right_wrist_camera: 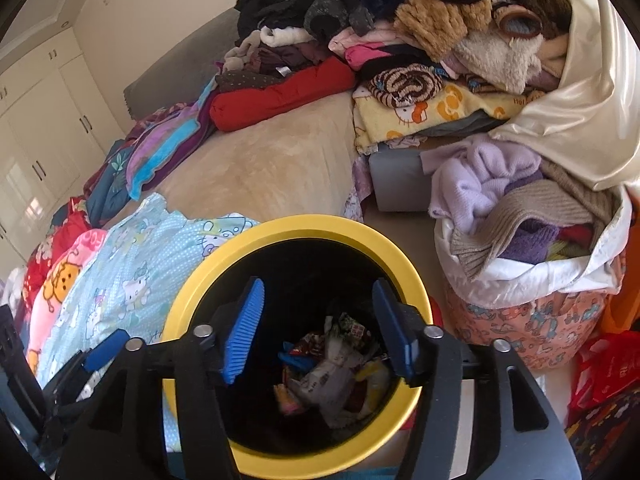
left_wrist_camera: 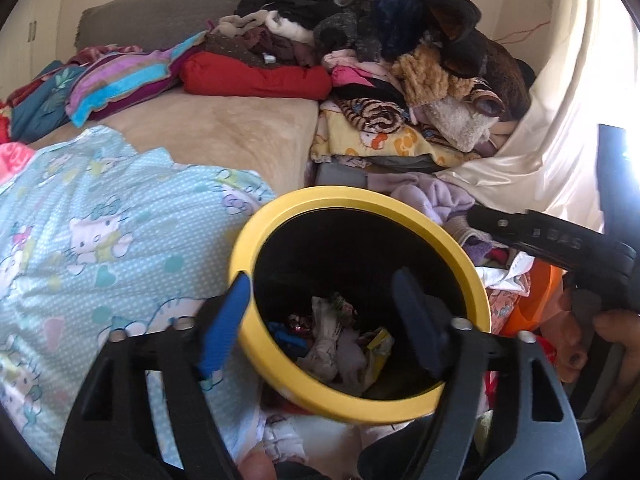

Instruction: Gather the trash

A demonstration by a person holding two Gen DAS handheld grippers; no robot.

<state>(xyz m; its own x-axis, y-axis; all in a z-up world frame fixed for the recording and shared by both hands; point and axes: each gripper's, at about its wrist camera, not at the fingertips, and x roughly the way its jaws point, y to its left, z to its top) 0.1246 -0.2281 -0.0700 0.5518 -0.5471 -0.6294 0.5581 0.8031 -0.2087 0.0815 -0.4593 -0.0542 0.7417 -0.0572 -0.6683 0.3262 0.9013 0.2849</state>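
A black bin with a yellow rim stands against the bed. Crumpled wrappers and paper trash lie at its bottom. My left gripper hangs open over the bin's left rim, one blue pad outside the rim and the other over the opening, with nothing held. My right gripper is open above the bin's mouth, its pads empty. The right gripper's black body shows at the right of the left wrist view, with a hand on it. In the right wrist view, a blue pad of the left gripper's fingers shows at lower left.
A light blue cartoon-print sheet lies left of the bin on the beige bed. Piled clothes fill the back right. A white bag stuffed with knitwear and a red bag stand right of the bin.
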